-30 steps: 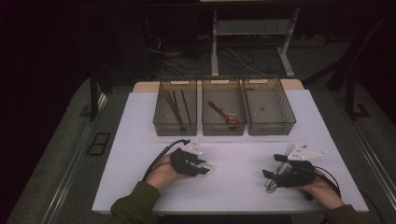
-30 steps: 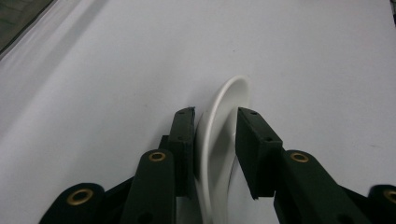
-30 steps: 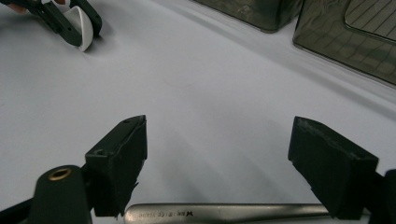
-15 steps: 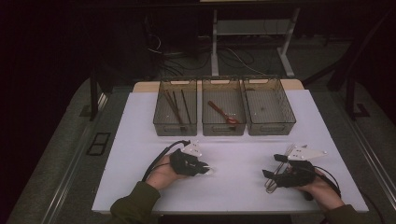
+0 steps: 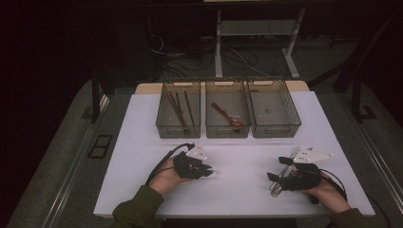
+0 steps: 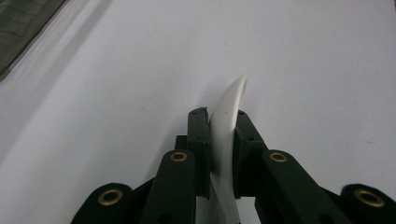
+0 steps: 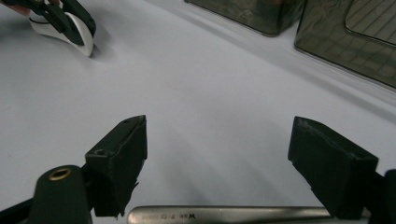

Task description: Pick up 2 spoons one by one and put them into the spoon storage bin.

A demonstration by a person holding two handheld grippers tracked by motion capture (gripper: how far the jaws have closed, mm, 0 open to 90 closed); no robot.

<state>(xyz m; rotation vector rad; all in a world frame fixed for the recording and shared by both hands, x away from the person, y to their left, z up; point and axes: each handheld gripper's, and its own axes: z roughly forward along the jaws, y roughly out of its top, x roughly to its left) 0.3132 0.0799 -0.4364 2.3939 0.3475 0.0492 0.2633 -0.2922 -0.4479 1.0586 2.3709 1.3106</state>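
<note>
1. The left claw (image 6: 219,135) has just been closing and now pinches a white spoon (image 6: 226,121) between its pads; seen along the jaws, the curved white piece stands on edge and its long axis runs away from the claw, tip pointing forward over the desk (image 6: 116,70).
2. In the high view the left claw (image 5: 205,169) sits low over the near left part of the white desk (image 5: 142,137), aimed to the right, with the spoon (image 5: 212,172) at its tip.
3. The right claw (image 7: 219,158) stands wide, its pads well apart, with a metal handle (image 7: 224,214) lying crosswise just below them; whether it touches them I cannot tell.
4. In the high view a metal fork (image 5: 283,171) lies at the right claw (image 5: 276,168), tines toward the far side.
5. Farthest off, three mesh bins (image 5: 227,130) stand in a row; the left holds dark chopsticks (image 5: 179,109), the middle a red spoon (image 5: 227,115).
</note>
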